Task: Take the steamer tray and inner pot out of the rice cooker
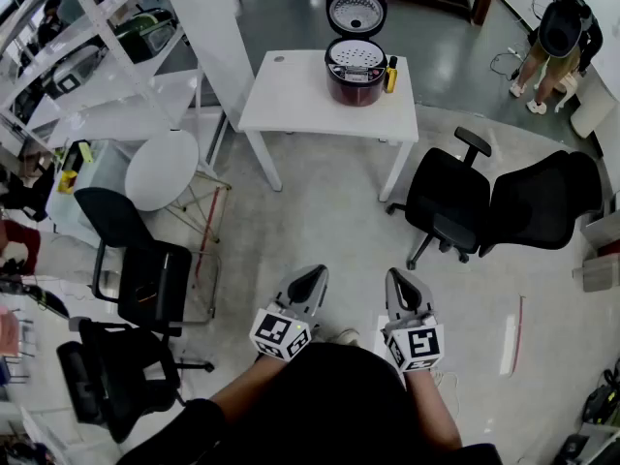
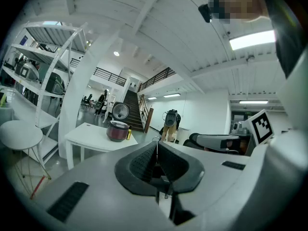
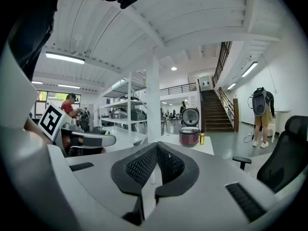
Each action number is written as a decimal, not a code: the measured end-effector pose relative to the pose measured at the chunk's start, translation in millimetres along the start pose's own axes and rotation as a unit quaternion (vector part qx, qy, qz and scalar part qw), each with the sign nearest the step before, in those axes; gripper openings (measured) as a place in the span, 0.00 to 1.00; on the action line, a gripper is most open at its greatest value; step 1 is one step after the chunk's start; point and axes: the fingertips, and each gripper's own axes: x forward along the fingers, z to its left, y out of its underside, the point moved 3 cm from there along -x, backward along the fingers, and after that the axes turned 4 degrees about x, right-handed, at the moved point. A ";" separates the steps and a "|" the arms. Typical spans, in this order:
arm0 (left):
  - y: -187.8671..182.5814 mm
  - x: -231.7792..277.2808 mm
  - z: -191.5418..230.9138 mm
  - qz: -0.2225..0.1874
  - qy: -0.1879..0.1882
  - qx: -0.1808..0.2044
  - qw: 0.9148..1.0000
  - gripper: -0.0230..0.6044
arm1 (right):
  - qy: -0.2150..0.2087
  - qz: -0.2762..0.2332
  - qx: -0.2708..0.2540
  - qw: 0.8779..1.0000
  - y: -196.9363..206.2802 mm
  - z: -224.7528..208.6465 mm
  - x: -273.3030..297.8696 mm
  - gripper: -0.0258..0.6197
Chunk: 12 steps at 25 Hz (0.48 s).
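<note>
A dark red rice cooker stands on a white table far ahead, its lid raised. A perforated steamer tray shows in its open top; the inner pot is hidden beneath. The cooker also appears small in the left gripper view and the right gripper view. My left gripper and right gripper are held close to my body, well short of the table. Both are shut with nothing between the jaws.
A small yellow bottle stands beside the cooker. Two black office chairs sit to the right of the table. More black chairs and a round white table are at left, with white shelving. A person stands far right.
</note>
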 end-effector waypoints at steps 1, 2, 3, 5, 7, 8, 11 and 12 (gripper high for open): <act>-1.9 1.1 0.4 -0.002 0.002 0.002 1.000 0.05 | -0.001 -0.002 0.003 1.000 -0.6 0.6 0.8 0.04; -3.7 2.1 0.9 -0.003 0.004 0.004 1.000 0.05 | -0.002 -0.004 0.006 1.000 -1.2 1.0 1.5 0.04; -5.3 3.0 1.3 -0.005 0.004 0.004 1.000 0.05 | -0.002 -0.006 0.008 1.000 -1.9 0.8 2.2 0.04; -8.3 4.7 2.8 -0.007 0.003 0.003 1.000 0.05 | 0.000 -0.009 0.012 1.000 -3.5 -0.9 3.4 0.04; -11.8 6.6 5.7 -0.007 -0.002 0.005 1.000 0.05 | -0.002 -0.005 0.014 1.000 -4.9 -2.4 5.9 0.04; -13.8 7.9 6.9 -0.008 -0.004 0.006 1.000 0.05 | -0.009 0.000 0.014 1.000 -5.3 -2.0 7.5 0.04; -17.8 13.9 7.5 -0.014 -0.001 0.007 1.000 0.05 | -0.026 0.006 0.008 1.000 -7.5 -1.5 9.5 0.04; -18.3 16.5 7.0 -0.015 0.000 0.006 1.000 0.05 | -0.028 0.004 0.008 1.000 -8.2 -2.6 9.8 0.04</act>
